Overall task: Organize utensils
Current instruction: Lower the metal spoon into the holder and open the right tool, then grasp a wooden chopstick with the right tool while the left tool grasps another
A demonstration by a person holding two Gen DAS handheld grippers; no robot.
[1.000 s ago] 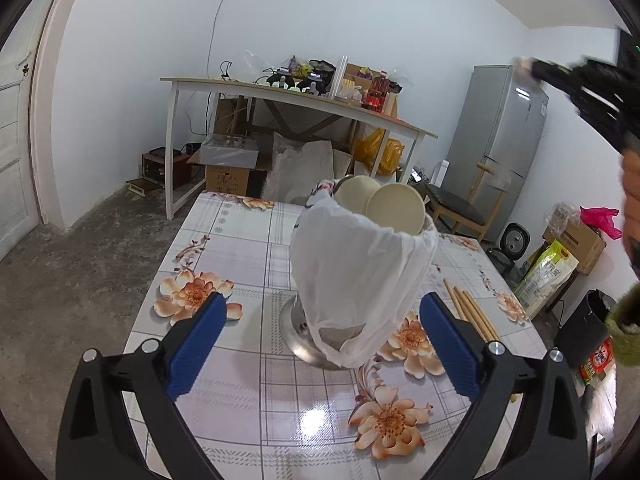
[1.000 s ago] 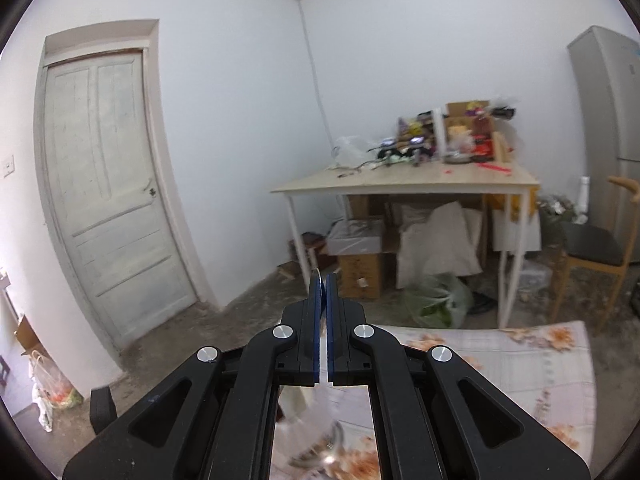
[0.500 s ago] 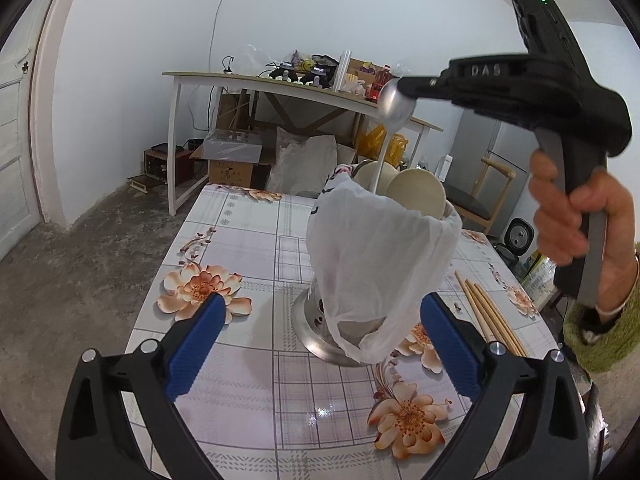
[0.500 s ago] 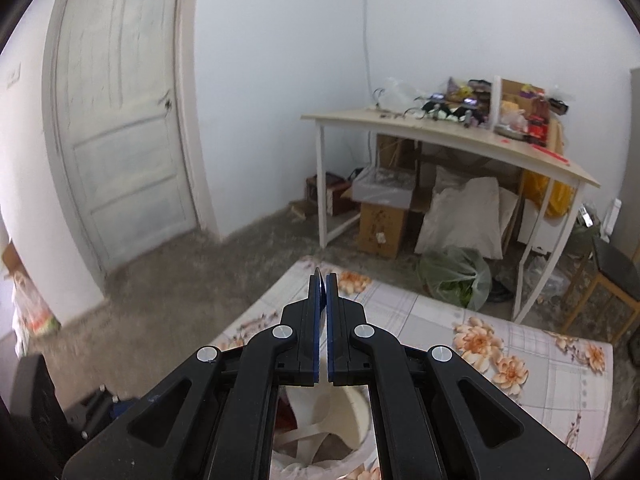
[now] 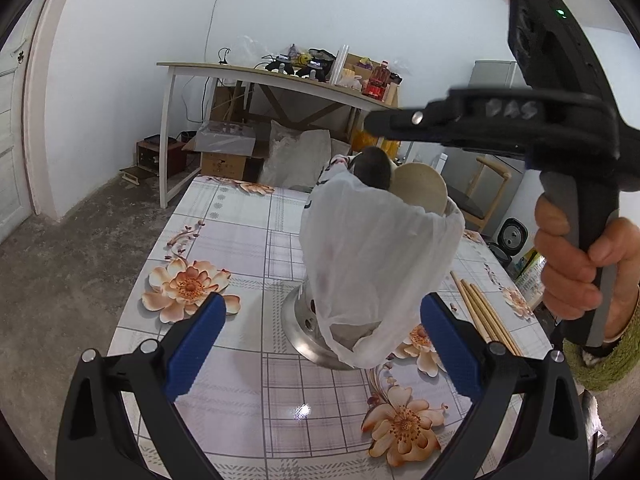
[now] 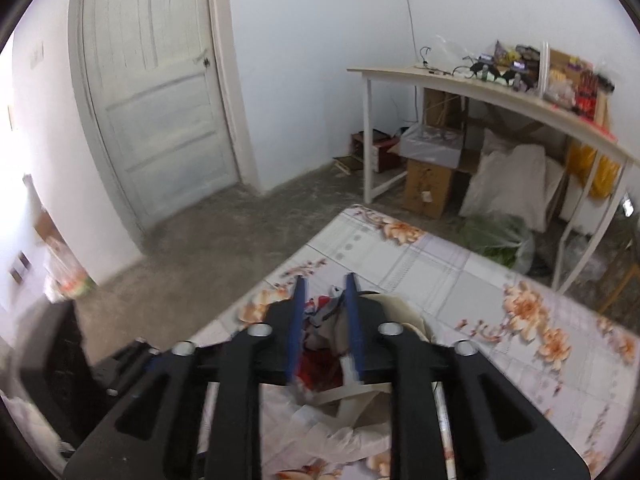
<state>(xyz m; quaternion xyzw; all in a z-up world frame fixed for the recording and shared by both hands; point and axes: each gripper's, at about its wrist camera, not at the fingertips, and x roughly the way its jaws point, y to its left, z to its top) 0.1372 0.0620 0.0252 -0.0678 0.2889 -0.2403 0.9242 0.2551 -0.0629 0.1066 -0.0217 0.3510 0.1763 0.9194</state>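
While the left gripper [image 5: 320, 334] is hovering low over the flowered table [image 5: 224, 240] with its blue pads spread wide and pinching nothing, a metal holder [image 5: 308, 320] lined with a white plastic bag [image 5: 376, 248] is standing just beyond its fingertips, with wooden chopsticks [image 5: 480, 312] lying to its right. Beyond that, the right gripper [image 6: 322, 312], carried in a hand [image 5: 580, 260], is hanging over the holder's mouth, its jaws having just been opening and now gripping nothing, while a spoon [image 5: 374, 168] and two pale round utensil heads [image 5: 420, 188] are sitting in the bag.
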